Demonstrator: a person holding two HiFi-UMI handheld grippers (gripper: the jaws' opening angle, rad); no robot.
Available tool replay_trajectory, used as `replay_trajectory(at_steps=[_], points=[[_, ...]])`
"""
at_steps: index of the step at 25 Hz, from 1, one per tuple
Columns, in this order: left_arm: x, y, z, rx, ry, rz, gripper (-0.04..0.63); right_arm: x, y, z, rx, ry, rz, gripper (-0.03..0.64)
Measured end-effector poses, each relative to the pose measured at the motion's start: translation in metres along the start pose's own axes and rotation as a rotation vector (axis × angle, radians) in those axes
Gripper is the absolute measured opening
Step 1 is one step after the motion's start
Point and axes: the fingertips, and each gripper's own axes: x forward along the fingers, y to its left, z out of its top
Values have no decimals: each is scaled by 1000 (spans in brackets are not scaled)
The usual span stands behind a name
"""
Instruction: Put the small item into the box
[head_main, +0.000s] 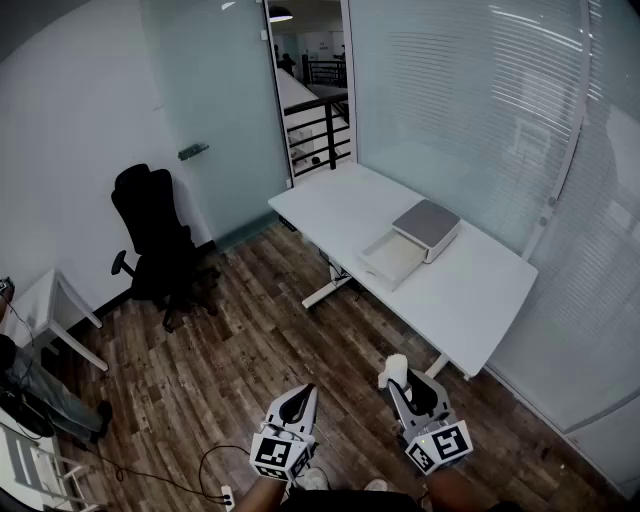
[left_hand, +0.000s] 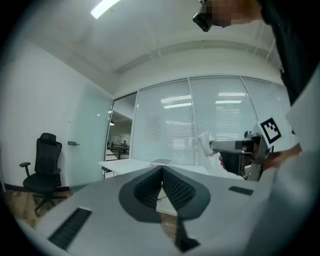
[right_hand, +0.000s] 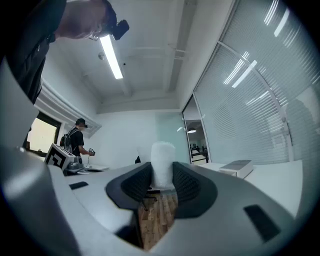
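A small white fuzzy item (head_main: 394, 368) sticks up between the jaws of my right gripper (head_main: 398, 384), which is shut on it. The right gripper view shows the item (right_hand: 162, 161) pinched between the two dark pads. My left gripper (head_main: 304, 394) hangs beside it, shut and empty; its pads meet at the tips (left_hand: 162, 170). Both grippers hover over the wooden floor, well short of the white table (head_main: 470, 290). On that table stands a white box with a grey top (head_main: 427, 226), and an open white tray (head_main: 388, 258) lies against it. The box (right_hand: 239, 167) is far ahead at the right.
A black office chair (head_main: 155, 235) stands at the left by a glass door (head_main: 215, 110). Glass walls with blinds run behind the table. A cable (head_main: 200, 462) lies on the floor near my feet. A small white desk (head_main: 50, 300) and a person's legs (head_main: 40, 392) are at the far left.
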Motion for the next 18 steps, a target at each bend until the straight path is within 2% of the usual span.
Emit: replay_trajectory(at_steps=[12, 18], points=[[-3, 1, 20, 33, -31, -7, 12, 4, 6, 6, -2, -27, -7, 141], [-7, 10, 29, 27, -47, -3, 12, 11, 20, 14, -3, -66, 44, 144]])
